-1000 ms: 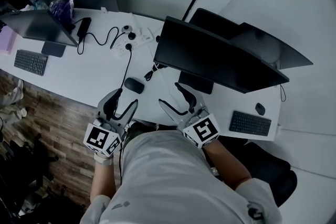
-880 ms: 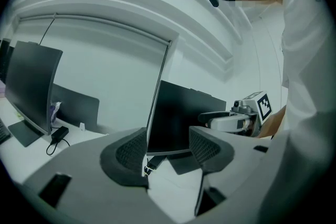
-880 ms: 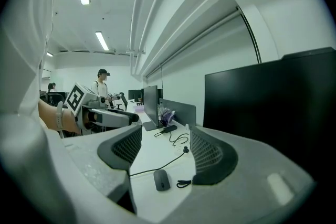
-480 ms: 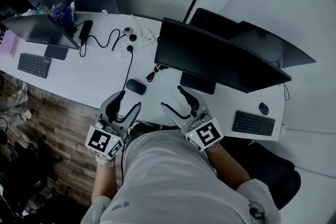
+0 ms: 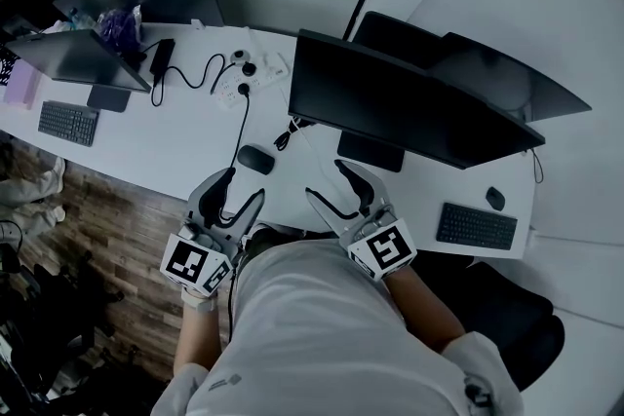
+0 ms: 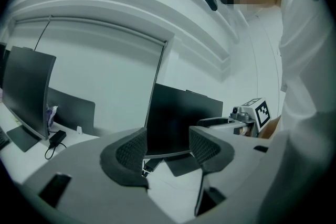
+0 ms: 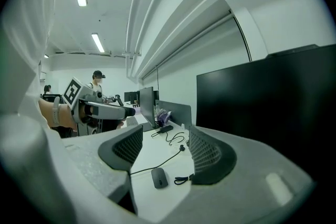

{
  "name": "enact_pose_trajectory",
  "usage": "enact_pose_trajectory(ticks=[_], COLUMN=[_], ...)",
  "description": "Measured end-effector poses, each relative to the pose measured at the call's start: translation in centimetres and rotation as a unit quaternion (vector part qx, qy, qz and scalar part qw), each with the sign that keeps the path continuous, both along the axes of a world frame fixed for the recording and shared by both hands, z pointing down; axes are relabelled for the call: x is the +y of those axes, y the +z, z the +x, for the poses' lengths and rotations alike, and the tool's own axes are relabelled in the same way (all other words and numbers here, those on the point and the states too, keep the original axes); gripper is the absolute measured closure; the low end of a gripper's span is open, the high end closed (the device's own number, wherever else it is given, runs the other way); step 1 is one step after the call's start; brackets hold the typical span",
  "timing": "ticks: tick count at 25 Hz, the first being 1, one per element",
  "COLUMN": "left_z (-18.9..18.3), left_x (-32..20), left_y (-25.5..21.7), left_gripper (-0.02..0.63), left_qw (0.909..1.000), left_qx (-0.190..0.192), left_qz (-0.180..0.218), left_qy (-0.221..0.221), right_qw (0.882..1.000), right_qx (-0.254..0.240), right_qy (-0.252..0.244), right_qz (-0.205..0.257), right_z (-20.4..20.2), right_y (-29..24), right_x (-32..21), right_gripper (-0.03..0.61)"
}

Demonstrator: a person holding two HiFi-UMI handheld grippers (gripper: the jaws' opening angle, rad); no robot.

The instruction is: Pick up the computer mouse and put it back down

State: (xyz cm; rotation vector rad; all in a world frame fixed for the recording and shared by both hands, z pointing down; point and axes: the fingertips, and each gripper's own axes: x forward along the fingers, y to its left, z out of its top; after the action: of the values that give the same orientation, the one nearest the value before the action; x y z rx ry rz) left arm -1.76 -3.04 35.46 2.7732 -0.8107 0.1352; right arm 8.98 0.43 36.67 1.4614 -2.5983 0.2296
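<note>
A dark computer mouse (image 5: pixel 255 159) lies on the white desk (image 5: pixel 185 136), its cable running back toward a power strip. In the right gripper view the mouse (image 7: pixel 159 178) shows low between the jaws, some way off. My left gripper (image 5: pixel 237 187) hovers just near of the mouse, open and empty. Level with it to the right, my right gripper (image 5: pixel 336 186) is open too, in front of the big black monitor (image 5: pixel 390 107). The left gripper (image 6: pixel 167 150) looks at that monitor (image 6: pixel 178 120) and does not show the mouse.
A power strip (image 5: pixel 244 73) with plugs and cables sits behind the mouse. A second monitor (image 5: pixel 73 56) and keyboard (image 5: pixel 68 123) stand at far left. Another keyboard (image 5: pixel 475 226) and small mouse (image 5: pixel 495 198) lie at right. Other people stand in the background of the right gripper view.
The head view has drifted slightly, so the desk items sit a little right and lower. Both grippers hold almost the same place and stay open.
</note>
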Motion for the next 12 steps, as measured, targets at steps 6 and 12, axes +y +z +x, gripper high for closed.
enact_pose_trajectory(ticks=[6,12], left_z=[-0.12,-0.24], left_x=[0.37,1.01], left_y=[0.21,0.63], left_gripper=[0.373,0.373], left_qw=[1.0,0.9998], left_qx=[-0.002,-0.009], left_qz=[-0.003,-0.007], left_qy=[-0.006,-0.014], right_qw=[1.0,1.0], right_qx=[-0.002,-0.008], right_qy=[0.006,0.007], right_qz=[-0.004,-0.005], right_z=[0.63,1.02], right_y=[0.28,0.46], right_x=[0.38,0.73], right_gripper=[0.303,0.303])
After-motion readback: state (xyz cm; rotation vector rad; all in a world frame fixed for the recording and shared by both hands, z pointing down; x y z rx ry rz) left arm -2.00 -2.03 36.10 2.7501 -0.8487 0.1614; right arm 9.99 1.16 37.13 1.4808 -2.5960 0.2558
